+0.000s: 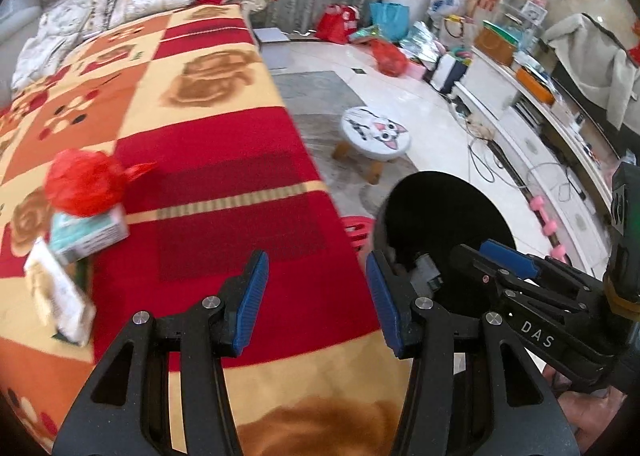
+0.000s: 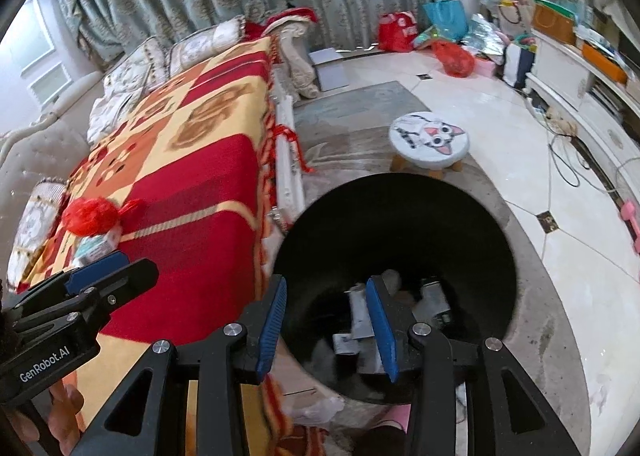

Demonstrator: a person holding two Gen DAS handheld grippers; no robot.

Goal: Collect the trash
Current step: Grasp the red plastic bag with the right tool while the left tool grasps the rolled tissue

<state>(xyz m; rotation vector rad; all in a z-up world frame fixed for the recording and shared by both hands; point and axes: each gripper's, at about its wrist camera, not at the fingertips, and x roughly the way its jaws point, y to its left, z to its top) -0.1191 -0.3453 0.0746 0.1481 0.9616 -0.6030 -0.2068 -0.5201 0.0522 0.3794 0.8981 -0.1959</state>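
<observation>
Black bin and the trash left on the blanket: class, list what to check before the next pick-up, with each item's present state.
1. Left gripper empty, jaws apart: ok.
2. Right gripper empty over the black bin: ok.
3. Bin mouth unobstructed, trash already inside: ok.
4. Red plastic bag in view on the blanket: ok.
5. Box beneath the bag, sharpness: not ok, blurred.
6. Room left in bin: cannot tell.

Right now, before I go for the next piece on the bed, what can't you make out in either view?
- Inside of the black round trash bin: the right claw covers part of the pale scraps; their count is unclear.
- White carton at the blanket's left edge, left view: motion-blurred, print unreadable.
- Small teal-and-white box under the crumpled red plastic bag: partly hidden by the bag; in the right view the left claw blocks it.
</observation>
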